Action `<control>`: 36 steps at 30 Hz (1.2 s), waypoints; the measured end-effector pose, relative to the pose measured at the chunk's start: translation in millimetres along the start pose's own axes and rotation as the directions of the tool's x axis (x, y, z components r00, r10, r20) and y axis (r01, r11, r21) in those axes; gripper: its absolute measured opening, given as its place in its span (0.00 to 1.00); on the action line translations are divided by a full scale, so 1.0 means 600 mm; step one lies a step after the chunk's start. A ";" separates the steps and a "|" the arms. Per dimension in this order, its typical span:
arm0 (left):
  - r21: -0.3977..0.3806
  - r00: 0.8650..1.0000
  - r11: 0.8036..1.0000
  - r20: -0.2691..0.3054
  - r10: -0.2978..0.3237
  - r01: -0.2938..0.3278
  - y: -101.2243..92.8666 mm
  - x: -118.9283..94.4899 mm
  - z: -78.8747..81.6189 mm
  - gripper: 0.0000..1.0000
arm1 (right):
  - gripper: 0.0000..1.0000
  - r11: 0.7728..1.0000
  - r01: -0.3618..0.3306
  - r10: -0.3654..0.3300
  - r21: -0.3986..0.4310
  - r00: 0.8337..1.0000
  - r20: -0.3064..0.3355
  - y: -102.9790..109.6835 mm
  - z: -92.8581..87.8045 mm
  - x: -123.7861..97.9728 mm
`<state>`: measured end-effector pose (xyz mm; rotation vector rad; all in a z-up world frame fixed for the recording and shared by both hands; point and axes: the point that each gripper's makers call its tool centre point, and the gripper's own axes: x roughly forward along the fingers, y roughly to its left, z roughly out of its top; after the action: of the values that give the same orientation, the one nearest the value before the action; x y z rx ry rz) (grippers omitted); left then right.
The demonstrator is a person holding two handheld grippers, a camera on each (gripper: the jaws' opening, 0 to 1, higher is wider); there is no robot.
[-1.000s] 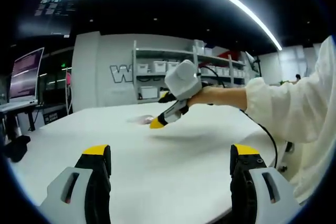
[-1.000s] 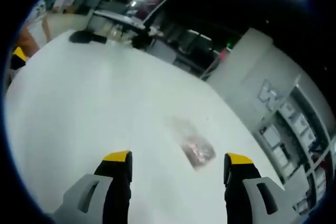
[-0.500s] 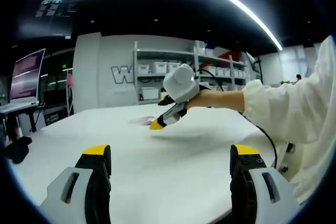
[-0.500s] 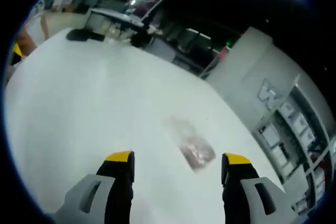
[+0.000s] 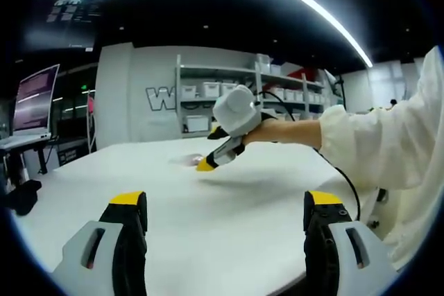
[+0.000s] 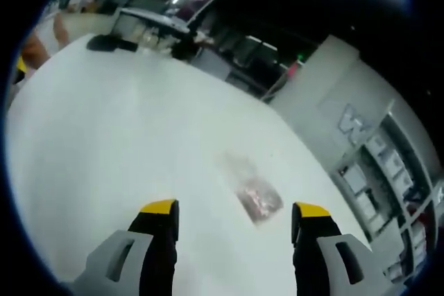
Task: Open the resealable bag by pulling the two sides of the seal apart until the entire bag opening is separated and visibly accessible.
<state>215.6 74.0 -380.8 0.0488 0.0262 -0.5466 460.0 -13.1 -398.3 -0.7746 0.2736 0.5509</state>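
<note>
A small clear resealable bag with reddish contents lies flat on the white table, just ahead of my right gripper, whose jaws stand open with nothing between them. In the left gripper view the same bag is a faint patch far across the table, and the right gripper, held by a hand in a white sleeve, hovers next to it. My left gripper is open and empty, low over the near table edge.
Shelving with white bins stands behind the table. A monitor and a dark object sit at the left. A cable trails from the right gripper over the table edge. Dark items lie at the far table end.
The right gripper has edged slightly toward the bag; the left gripper has stayed where it was.
</note>
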 end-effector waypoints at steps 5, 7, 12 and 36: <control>0.009 1.000 1.000 0.000 -0.009 0.009 0.001 0.001 0.001 0.92 | 0.65 1.000 0.011 -0.011 0.009 1.000 0.010 -0.002 0.007 -0.002; 0.007 1.000 1.000 -0.010 -0.012 0.012 0.002 0.002 -0.001 0.92 | 0.65 1.000 0.011 -0.011 0.017 1.000 0.009 -0.001 0.007 -0.001; 0.011 1.000 1.000 -0.011 -0.021 0.021 -0.001 0.002 -0.001 0.92 | 0.65 0.999 0.017 -0.018 0.027 1.000 0.009 -0.001 0.004 0.000; 0.031 1.000 0.999 -0.002 -0.031 0.031 -0.009 0.010 0.004 0.91 | 0.63 1.000 0.020 -0.020 -0.004 1.000 0.015 -0.010 0.006 0.011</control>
<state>217.8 65.9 -378.9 0.0796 0.0202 -0.5777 468.6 -11.5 -395.2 -0.7763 0.2504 0.5387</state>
